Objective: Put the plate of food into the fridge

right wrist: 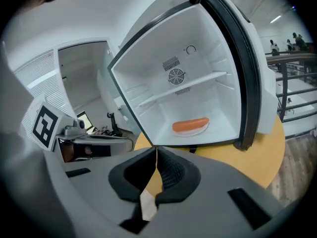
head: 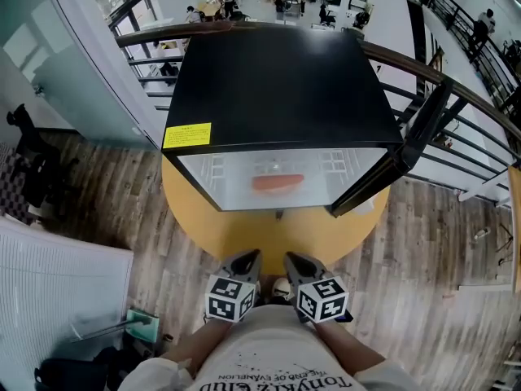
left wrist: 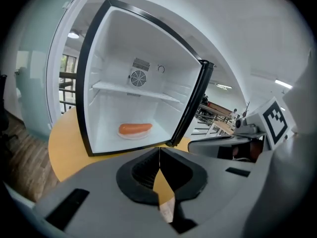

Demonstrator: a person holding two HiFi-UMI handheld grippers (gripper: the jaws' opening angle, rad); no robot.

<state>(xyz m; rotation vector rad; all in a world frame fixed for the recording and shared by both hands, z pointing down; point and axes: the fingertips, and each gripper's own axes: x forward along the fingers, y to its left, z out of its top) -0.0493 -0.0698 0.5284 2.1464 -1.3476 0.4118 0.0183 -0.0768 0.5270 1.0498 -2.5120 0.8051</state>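
Note:
A small black fridge (head: 277, 80) stands on a round yellow table (head: 269, 235) with its door (head: 407, 157) swung open to the right. On the fridge floor lies a white plate with an orange sausage (head: 278, 183), also clear in the left gripper view (left wrist: 134, 129) and the right gripper view (right wrist: 190, 126). My left gripper (head: 251, 257) and right gripper (head: 290, 259) hang side by side near the table's front edge, close to my body and well back from the fridge. Both have their jaws shut together with nothing between them.
A white shelf (left wrist: 133, 89) crosses the fridge above the plate. A curved railing (head: 456, 88) runs behind and to the right of the fridge, with a lower floor beyond. A white panel (head: 57, 292) and a dark bag (head: 89, 373) lie on the wooden floor at my left.

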